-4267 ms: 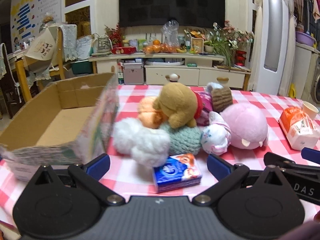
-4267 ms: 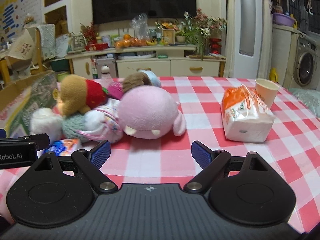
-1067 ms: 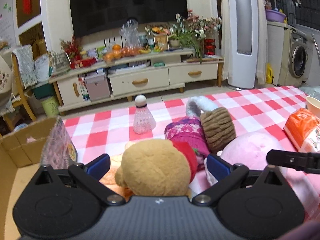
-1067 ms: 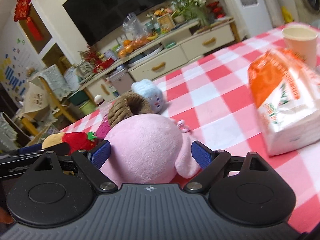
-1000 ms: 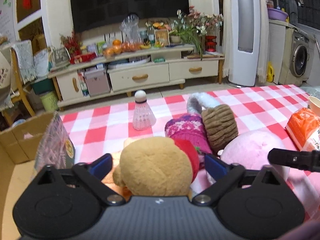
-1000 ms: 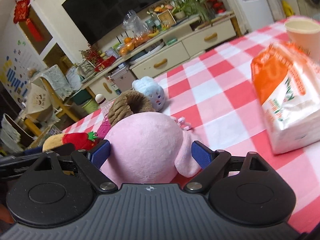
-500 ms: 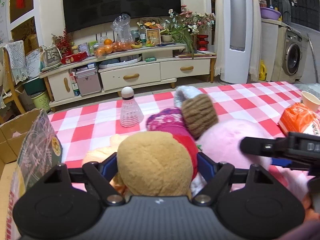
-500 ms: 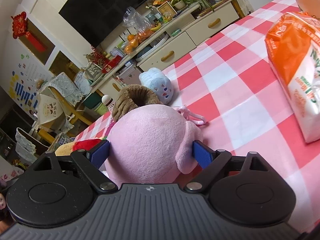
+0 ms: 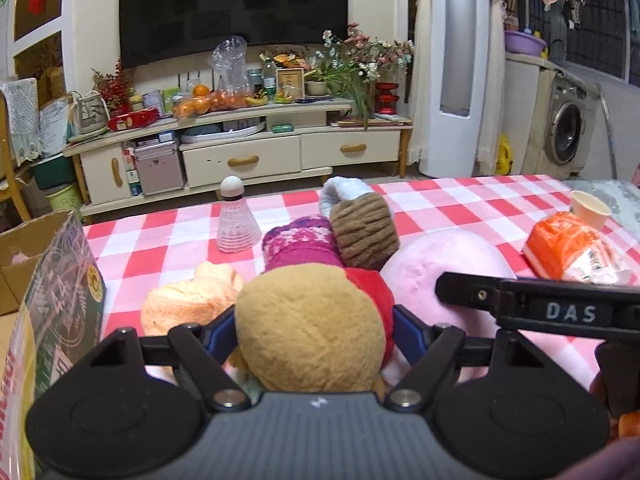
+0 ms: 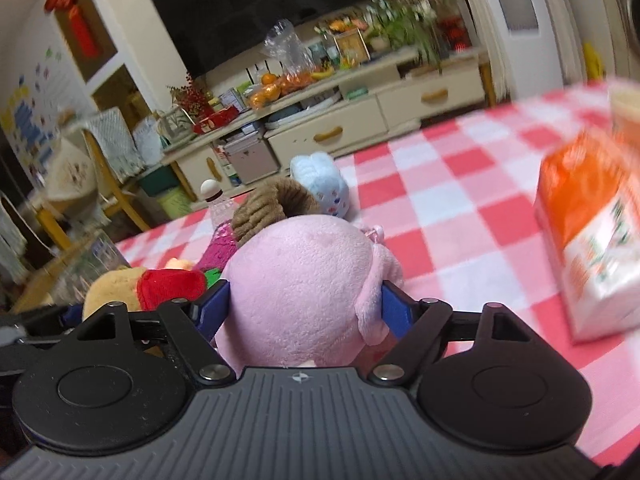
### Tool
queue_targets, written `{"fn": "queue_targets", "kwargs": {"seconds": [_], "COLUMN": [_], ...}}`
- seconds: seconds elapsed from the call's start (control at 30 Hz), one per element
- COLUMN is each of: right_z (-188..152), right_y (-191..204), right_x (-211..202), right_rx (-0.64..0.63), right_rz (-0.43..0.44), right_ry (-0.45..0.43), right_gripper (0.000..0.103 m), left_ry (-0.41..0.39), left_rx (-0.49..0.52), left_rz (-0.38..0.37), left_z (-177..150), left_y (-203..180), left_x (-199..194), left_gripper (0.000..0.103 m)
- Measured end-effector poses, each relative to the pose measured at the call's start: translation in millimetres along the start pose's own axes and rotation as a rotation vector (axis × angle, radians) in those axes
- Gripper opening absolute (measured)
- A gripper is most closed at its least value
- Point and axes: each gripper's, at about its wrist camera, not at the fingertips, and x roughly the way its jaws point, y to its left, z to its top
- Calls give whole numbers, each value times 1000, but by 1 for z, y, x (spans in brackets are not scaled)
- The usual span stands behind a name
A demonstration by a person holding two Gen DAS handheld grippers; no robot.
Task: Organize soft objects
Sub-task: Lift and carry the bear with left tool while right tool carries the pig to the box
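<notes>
My left gripper (image 9: pixel 312 330) is shut on a tan plush toy (image 9: pixel 308 324) with a red part; its blue pads press both sides. My right gripper (image 10: pixel 304 308) is shut on a round pink plush (image 10: pixel 304 280), which also shows in the left wrist view (image 9: pixel 448 260). The tan plush also shows at the left of the right wrist view (image 10: pixel 116 284). Behind lie a peach knit piece (image 9: pixel 192 300), a magenta knit sock (image 9: pixel 300 244), a brown knit hat (image 9: pixel 364 228) and a light blue soft toy (image 10: pixel 320 184).
A cardboard box (image 9: pixel 44 280) stands at the left on the red-checked tablecloth (image 9: pixel 440 204). A shuttlecock (image 9: pixel 236 220) stands behind the pile. An orange tissue pack (image 9: pixel 572 252) and a paper cup (image 9: pixel 590 208) sit to the right. The right gripper's finger (image 9: pixel 536 308) crosses the left wrist view.
Both grippers moved in from the table's front over the pile and their jaws closed: the left on the tan plush, the right on the pink plush.
</notes>
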Motion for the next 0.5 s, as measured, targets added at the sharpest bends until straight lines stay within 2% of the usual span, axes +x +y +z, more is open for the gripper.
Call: {"fn": "queue_targets", "kwargs": {"seconds": [0.2, 0.5], "right_z": [5, 5], "right_y": [10, 16], "right_x": [-10, -19], "right_rx": [-104, -211], "right_rz": [-61, -122], "right_ry": [-45, -102], "right_gripper": [95, 94], "left_ry": [-28, -87], "left_rx": [-3, -40], "left_rz": [-34, -26], "left_z": [-2, 2], "left_y": [-1, 16], "left_x": [-12, -32], "left_gripper": [78, 78]}}
